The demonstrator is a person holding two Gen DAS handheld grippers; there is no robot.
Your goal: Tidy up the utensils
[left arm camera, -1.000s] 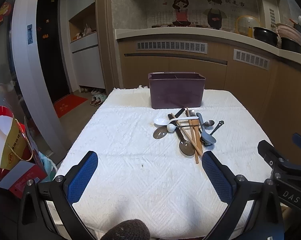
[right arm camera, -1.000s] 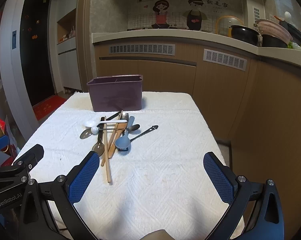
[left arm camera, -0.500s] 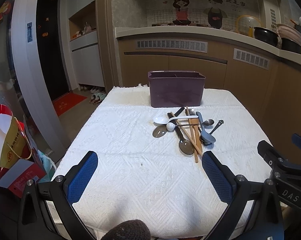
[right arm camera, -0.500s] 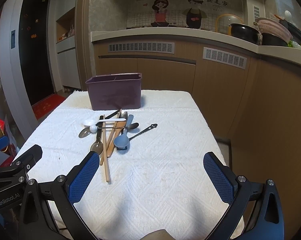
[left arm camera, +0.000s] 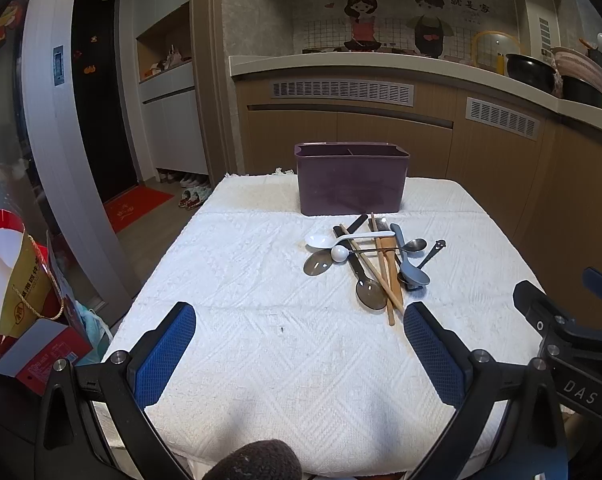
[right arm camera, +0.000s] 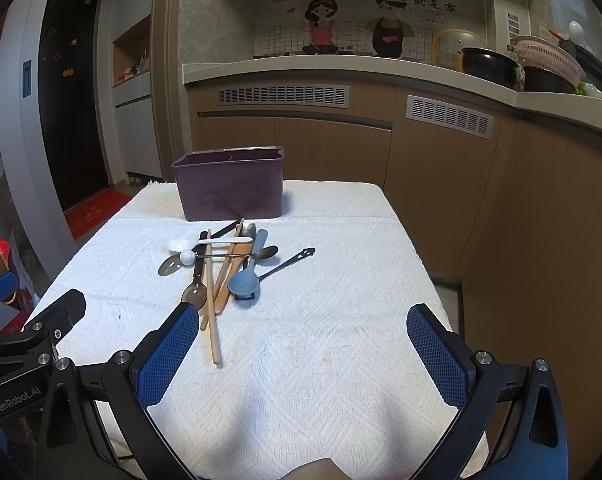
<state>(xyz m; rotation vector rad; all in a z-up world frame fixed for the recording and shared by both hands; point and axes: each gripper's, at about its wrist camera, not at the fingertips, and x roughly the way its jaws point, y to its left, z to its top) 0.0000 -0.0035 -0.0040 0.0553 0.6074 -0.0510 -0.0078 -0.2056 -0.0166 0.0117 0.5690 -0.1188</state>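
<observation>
Down at the bottom of the left view, your left gripper (left arm camera: 299,344) has its two blue pads spread wide apart and holds nothing. At the bottom of the right view, your right gripper (right arm camera: 301,344) is the same: wide apart, nothing between the pads. Both hang over the white cloth (left arm camera: 261,360) at the near end of the table.

A bit farther up, in the middle of each view, the spoons and sticks lie in one messy pile. The long wooden chopsticks (right arm camera: 212,304) reach closest to you, and one tip lies just beside your right gripper's left pad in the picture. If you push forward without looking, I think you could bump that tip and shove the whole pile.

The gray spoon (right arm camera: 243,282) lies on top of other things. The white spoon (left arm camera: 321,241) and the thin metal spoon (right arm camera: 267,253) cross over the sticks. Pull one from below and the ones on top may slide or flip. Take the top ones first.

The spoons lie flat on the soft cloth, so your pads might pinch the cloth too and drag it.

Farthest back, upper middle of the frame, stands the purple box (left arm camera: 351,178). It looks light to me. Drop a spoon hard against its wall and it could tip or scoot.
</observation>
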